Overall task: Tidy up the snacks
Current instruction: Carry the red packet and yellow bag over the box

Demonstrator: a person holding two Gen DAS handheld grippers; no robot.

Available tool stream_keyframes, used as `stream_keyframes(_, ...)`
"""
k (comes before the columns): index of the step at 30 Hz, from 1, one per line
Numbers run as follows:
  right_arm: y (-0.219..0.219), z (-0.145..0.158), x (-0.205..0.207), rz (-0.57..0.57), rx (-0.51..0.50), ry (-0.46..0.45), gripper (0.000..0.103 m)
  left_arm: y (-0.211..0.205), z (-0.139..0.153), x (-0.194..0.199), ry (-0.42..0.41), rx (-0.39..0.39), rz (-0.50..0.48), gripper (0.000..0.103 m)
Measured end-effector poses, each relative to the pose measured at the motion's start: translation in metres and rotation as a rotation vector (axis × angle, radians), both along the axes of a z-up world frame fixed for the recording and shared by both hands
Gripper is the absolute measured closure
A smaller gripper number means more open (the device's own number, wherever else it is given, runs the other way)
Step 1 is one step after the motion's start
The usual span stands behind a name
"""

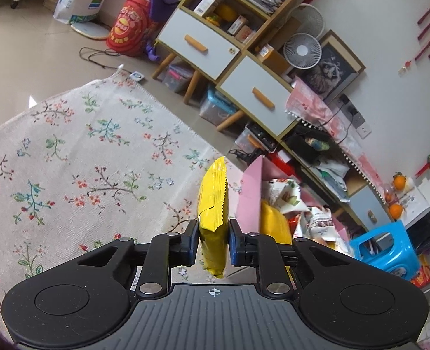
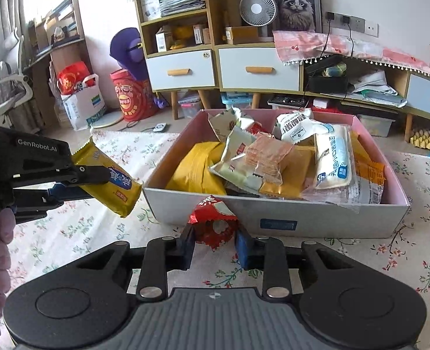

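Left gripper point(image 1: 214, 243) clamped on yellow snack packet point(image 1: 213, 204), held edgewise, clear of floral tablecloth point(image 1: 69, 160), presumably for carrying to the box; right gripper point(image 2: 215, 243) pinching red wrapped snack point(image 2: 213, 224) just before pink-lined snack box point(image 2: 331, 218), already heaped with packets, likely next for dropping in.

Table under floral cloth point(image 2: 69, 233); pink snack box point(image 2: 325, 215) rests on it.
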State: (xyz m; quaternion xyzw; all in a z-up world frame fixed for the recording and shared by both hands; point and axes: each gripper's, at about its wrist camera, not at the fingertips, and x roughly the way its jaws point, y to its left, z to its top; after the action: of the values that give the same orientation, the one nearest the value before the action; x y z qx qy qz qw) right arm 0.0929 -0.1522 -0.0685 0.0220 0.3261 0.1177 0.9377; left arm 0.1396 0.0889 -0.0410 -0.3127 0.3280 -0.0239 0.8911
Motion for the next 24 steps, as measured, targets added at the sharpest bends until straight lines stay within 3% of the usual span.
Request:
stream_keyframes(13, -0.017, 0.026, -0.004, -0.015, 0.083, -0.042, 0.085, -0.012, 0.034, -0.009, -0.116, 0.06, -0.056, 0.085)
stream_keyframes(24, -0.047, 0.038, 0.012, -0.137, 0.147, -0.082, 0.085, -0.033, 0.04, 0.007, -0.106, 0.017, -0.09, 0.085)
